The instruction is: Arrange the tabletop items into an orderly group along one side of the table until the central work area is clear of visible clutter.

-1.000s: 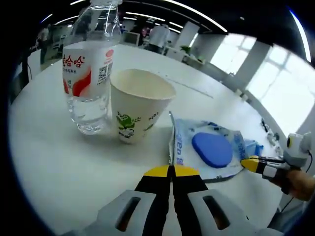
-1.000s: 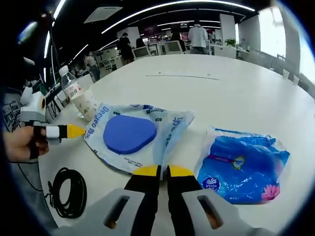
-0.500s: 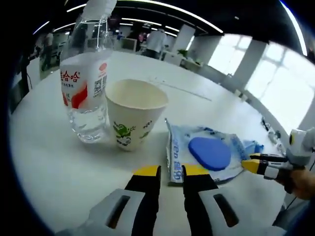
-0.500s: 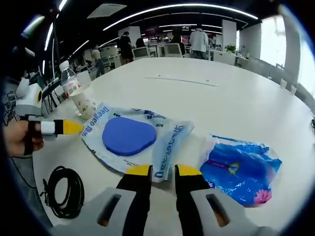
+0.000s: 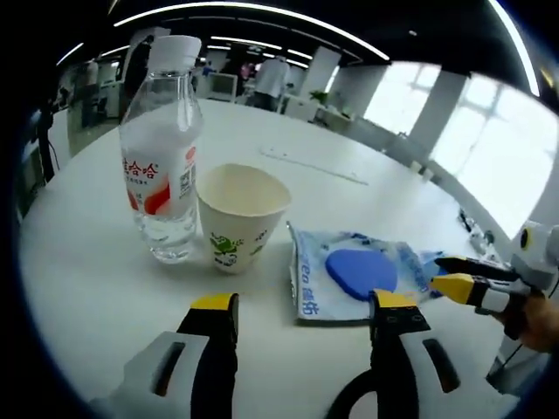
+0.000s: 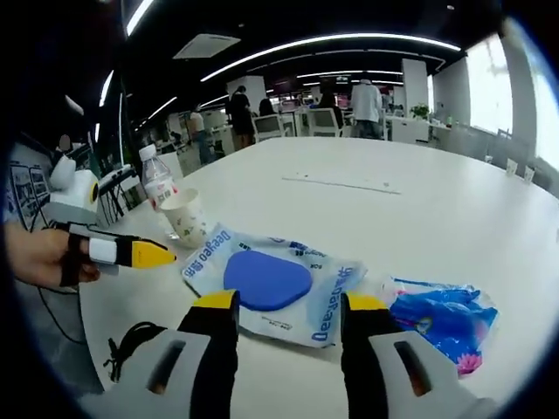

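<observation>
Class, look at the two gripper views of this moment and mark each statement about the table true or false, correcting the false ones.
1. The paper cup stands upright beside the water bottle. True.
2. The water bottle has no cap. False: a white cap sits on its neck.
3. The left gripper has its jaws closed on the wipes pack. False: its jaws are spread open and the pack lies flat on the table ahead of them.
4. A blue tissue packet lies beside the wipes pack in the right gripper view. True.
5. The right gripper has its jaws open. True.
6. The black cable is draped over the paper cup. False: it lies on the table near the edge, apart from the cup.
</observation>
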The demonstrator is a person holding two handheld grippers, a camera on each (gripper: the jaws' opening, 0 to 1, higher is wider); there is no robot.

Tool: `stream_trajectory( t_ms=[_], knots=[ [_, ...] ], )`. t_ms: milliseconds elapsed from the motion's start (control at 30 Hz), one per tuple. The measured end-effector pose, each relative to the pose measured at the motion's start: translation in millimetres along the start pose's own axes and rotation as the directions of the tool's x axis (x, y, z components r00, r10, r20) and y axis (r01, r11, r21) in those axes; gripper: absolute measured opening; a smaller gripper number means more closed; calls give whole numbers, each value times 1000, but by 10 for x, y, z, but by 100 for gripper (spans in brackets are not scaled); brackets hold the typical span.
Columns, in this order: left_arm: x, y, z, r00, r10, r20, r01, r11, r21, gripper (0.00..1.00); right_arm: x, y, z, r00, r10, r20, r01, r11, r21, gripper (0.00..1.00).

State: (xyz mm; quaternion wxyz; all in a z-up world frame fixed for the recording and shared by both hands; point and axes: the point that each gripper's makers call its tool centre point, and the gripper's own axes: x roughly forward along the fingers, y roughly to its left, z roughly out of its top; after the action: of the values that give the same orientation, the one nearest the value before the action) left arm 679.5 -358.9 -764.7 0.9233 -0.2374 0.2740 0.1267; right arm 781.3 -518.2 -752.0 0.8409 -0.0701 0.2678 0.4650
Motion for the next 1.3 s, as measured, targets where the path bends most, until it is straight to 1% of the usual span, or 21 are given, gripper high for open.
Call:
stream_trajectory(
  t_ms=[33, 100, 300, 433, 533, 933, 1200, 1300],
  knots=[
    [-22, 18, 9, 1000, 11, -4, -11, 1000, -2, 71, -26, 20, 11, 1000, -1, 1, 1, 1000, 2, 47],
    [-58, 39, 16, 1000, 21, -13, -21, 1000, 4, 75, -50, 39, 23, 1000, 8, 3, -8, 1000, 16, 49],
    [-148, 91, 94, 1000, 28, -2, -28, 1000, -5, 80, -111, 63, 36, 1000, 18, 0, -18, 1000, 15, 50],
    [-213, 86, 130, 1000, 27, 3, -27, 1000, -9, 78, -133, 64, 20, 1000, 19, -9, -19, 1000, 18, 49],
    [-257, 96, 144, 999, 37, 5, -37, 999, -5, 78, -126, 65, 26, 1000, 22, -7, -22, 1000, 23, 48],
    [-362, 97, 151, 999, 44, 7, -44, 999, -24, 76, -164, 82, 82, 1000, 29, 4, -29, 999, 34, 48],
    [-419, 105, 127, 999, 42, -7, -42, 999, -12, 74, -190, 130, 90, 999, 45, 5, -45, 998, 38, 47],
    [-439, 108, 83, 999, 37, -21, -37, 999, -10, 73, -192, 172, 62, 998, 55, 0, -55, 998, 36, 47]
  ],
)
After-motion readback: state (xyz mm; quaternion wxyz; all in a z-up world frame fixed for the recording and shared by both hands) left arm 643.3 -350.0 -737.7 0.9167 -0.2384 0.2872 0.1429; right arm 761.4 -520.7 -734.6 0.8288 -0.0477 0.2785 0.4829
